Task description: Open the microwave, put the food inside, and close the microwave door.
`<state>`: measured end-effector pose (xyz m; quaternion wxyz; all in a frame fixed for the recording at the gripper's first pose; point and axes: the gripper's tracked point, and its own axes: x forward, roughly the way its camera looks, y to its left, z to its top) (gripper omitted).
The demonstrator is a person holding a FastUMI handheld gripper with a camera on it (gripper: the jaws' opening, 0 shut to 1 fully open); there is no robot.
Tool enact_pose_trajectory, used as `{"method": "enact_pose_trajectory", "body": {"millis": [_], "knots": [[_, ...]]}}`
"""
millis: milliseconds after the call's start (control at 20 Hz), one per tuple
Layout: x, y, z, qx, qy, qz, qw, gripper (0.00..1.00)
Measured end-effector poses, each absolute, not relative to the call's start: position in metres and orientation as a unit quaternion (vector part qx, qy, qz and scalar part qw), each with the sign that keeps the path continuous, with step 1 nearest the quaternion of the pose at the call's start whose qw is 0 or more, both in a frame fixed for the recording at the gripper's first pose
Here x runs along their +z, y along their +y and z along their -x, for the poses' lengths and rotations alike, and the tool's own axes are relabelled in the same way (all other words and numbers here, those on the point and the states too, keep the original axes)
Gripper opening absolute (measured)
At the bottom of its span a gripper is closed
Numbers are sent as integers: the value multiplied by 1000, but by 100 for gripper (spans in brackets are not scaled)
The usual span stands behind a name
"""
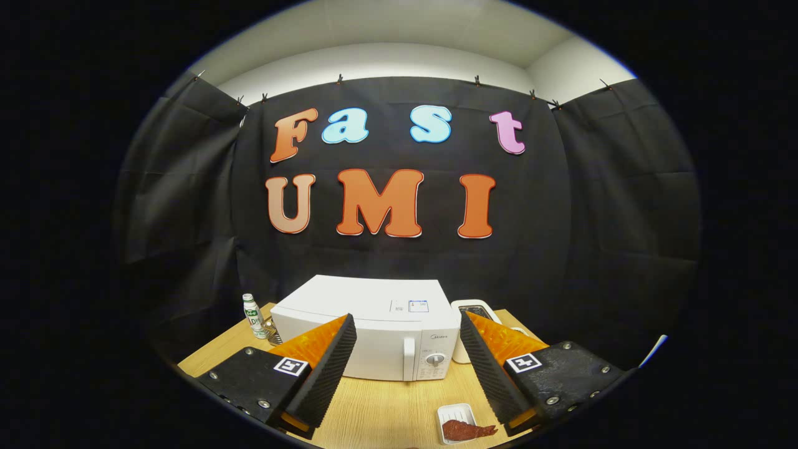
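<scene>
Hovering gripper (408,368), fingers wide apart and empty, apparently clear of closed microwave (374,330) ahead.

Microwave at the back of the table, door shut, food before it.

The microwave (368,333) stands on the table (380,405) beyond the gripper (408,340), whose fingers stand wide apart, holding nothing. A bottle (252,317) stands left of the microwave, a box-like appliance (474,312) right behind it. The tray of food (460,423) lies nearer, just beside the right finger.
</scene>
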<state>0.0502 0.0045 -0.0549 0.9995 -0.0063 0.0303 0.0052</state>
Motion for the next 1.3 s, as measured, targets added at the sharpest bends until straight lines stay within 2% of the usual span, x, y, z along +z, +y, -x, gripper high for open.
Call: {"method": "enact_pose_trajectory", "body": {"millis": [300, 800, 900, 950, 1100, 1300], "knots": [[-123, 16, -94, 35, 89, 24, 995, 99], [-222, 11, -168, 29, 159, 20, 987, 99], [-237, 8, -179, 28, 168, 11, 985, 92], [-243, 7, -185, 27, 170, 6, 985, 85], [-256, 7, -197, 30, 177, -12, 984, 71], [-269, 6, -204, 26, 184, -3, 983, 47]]}}
